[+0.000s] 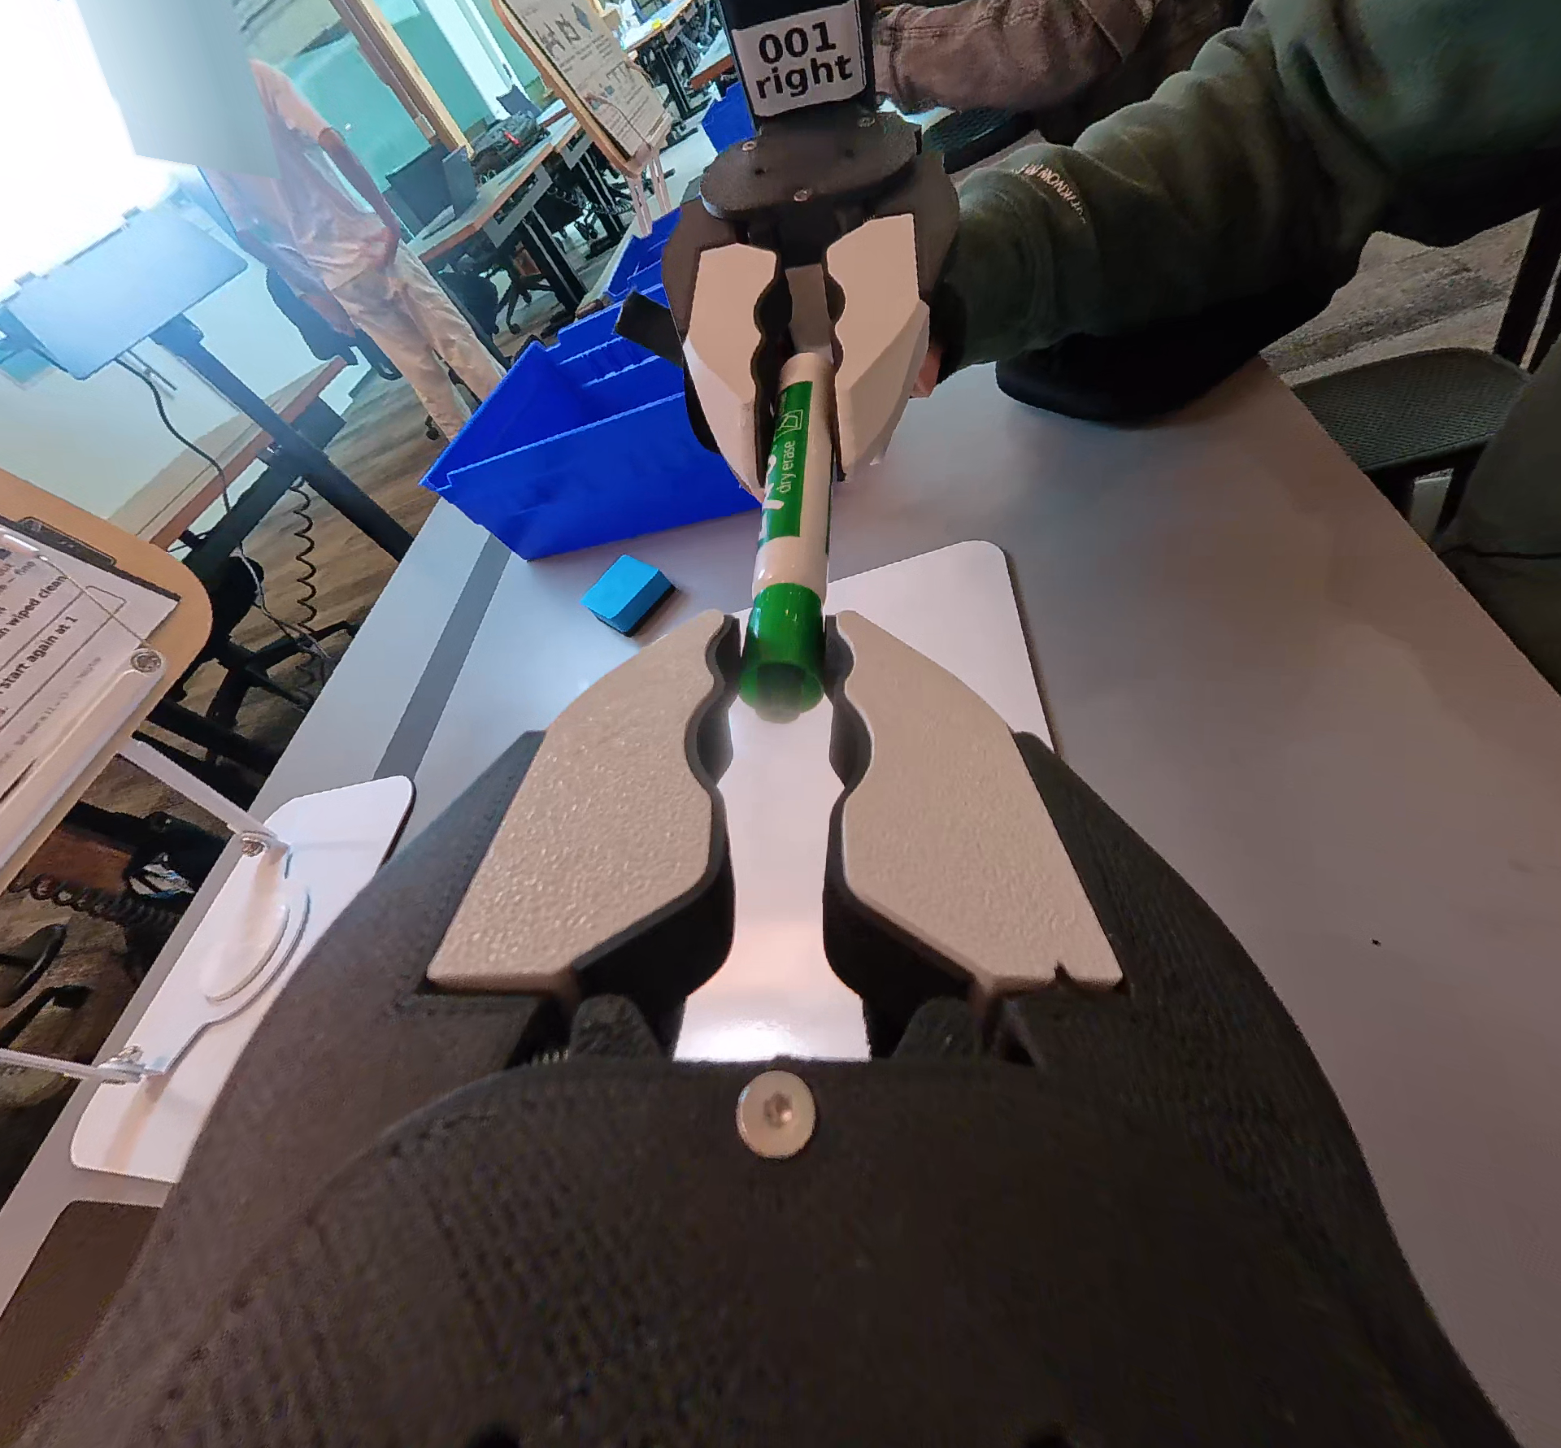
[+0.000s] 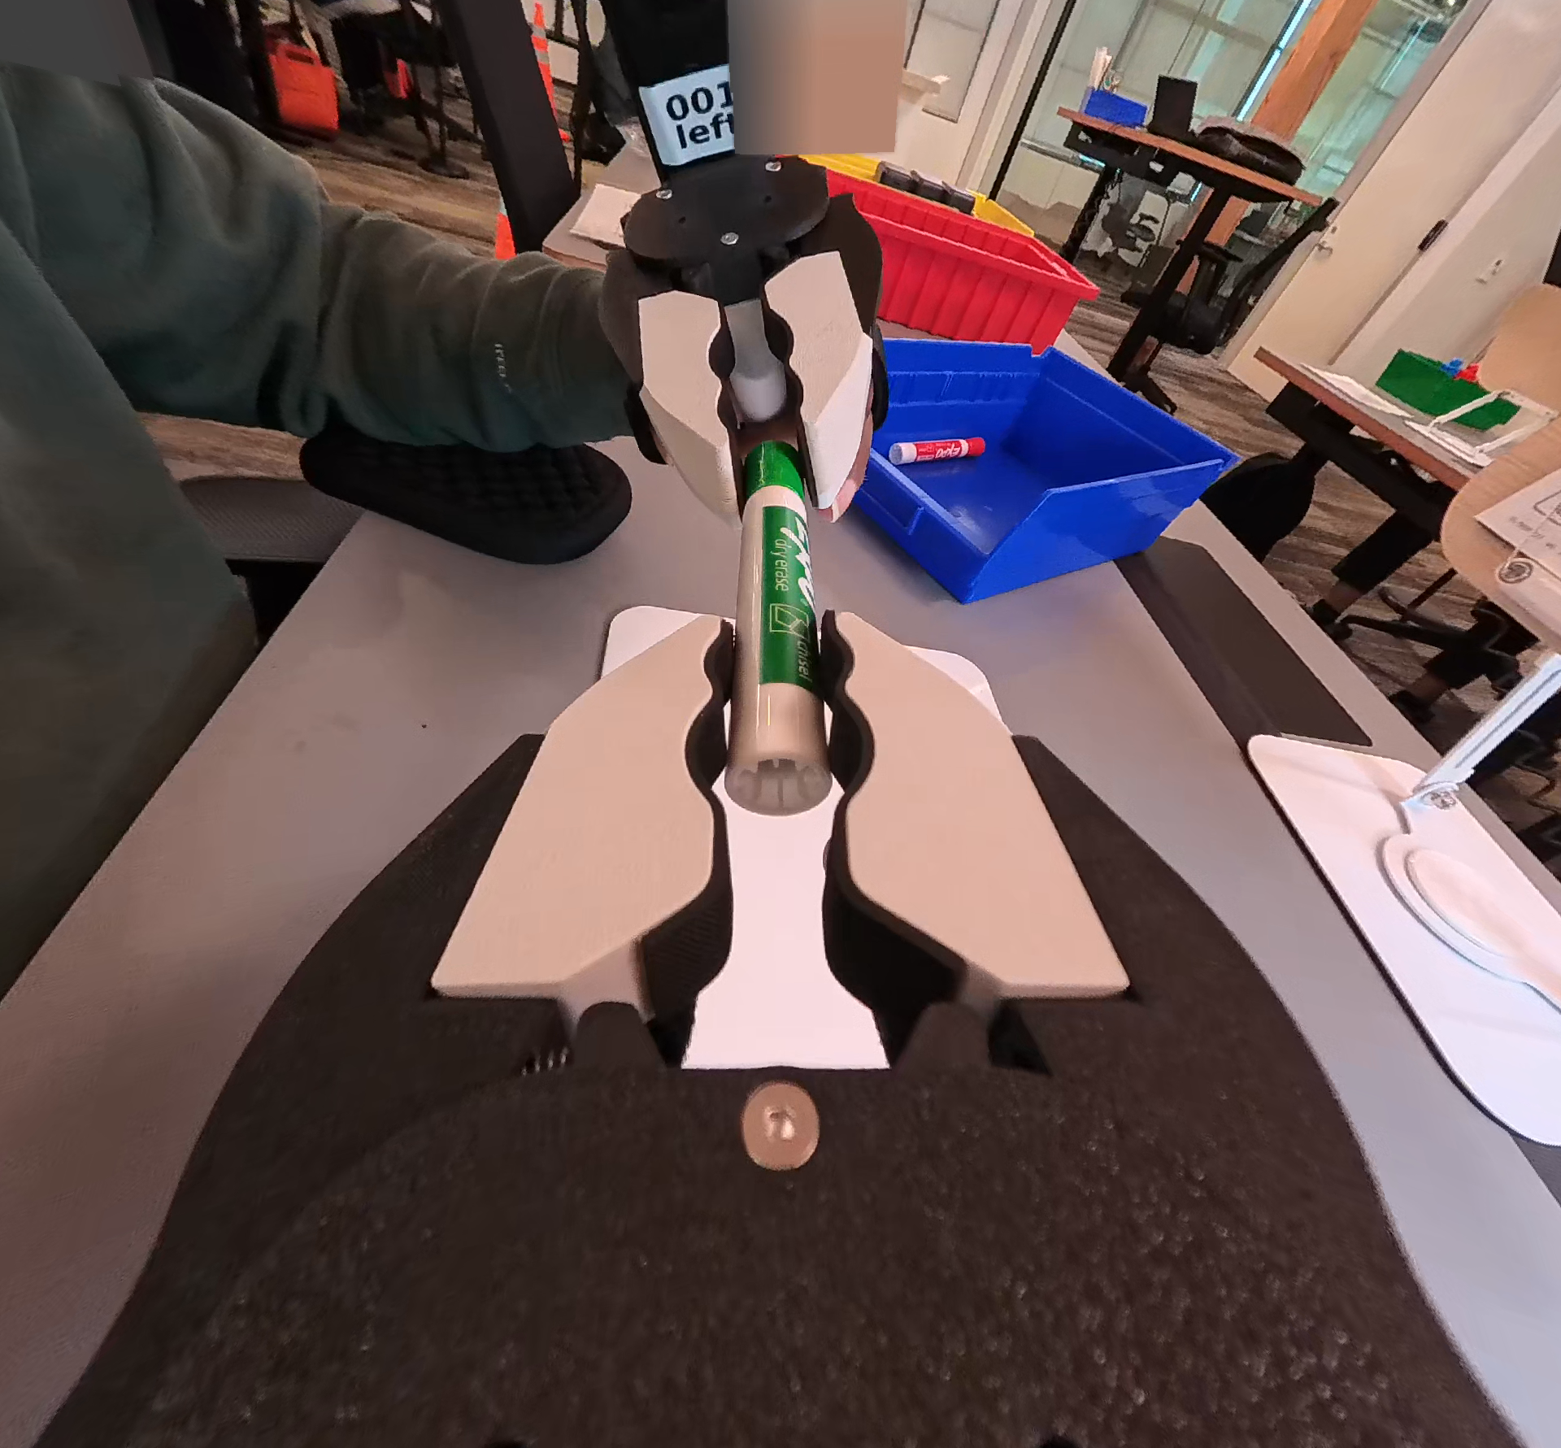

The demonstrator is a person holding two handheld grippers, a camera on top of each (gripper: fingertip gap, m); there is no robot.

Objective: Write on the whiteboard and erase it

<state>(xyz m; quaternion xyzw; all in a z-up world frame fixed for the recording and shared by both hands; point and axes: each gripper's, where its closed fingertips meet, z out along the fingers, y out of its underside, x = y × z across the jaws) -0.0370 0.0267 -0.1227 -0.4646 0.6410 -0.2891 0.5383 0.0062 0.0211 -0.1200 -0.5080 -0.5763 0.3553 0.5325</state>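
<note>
A green dry-erase marker [image 1: 790, 495] is held level between both grippers, above a small whiteboard [image 1: 929, 588] lying flat on the grey table. My left gripper [image 1: 781, 630] is shut on the marker's green cap [image 1: 781, 651]. My right gripper [image 2: 777, 630] is shut on the marker's barrel [image 2: 777, 588] near its rear end. The cap looks seated on the barrel. The two grippers face each other: the right one [image 1: 794, 428] shows in the left wrist view, the left one [image 2: 764, 453] in the right wrist view. A blue eraser [image 1: 627, 595] lies beside the board.
A blue bin [image 2: 1056, 478] behind the board holds a red marker [image 2: 936, 450]. A red bin [image 2: 954, 259] stands farther back. A white stand base [image 2: 1436, 901] sits on the table's edge. A green-sleeved arm [image 1: 1182, 225] holds the right gripper. People are in the background. The grippers' ends are close to 5 cm from one another.
</note>
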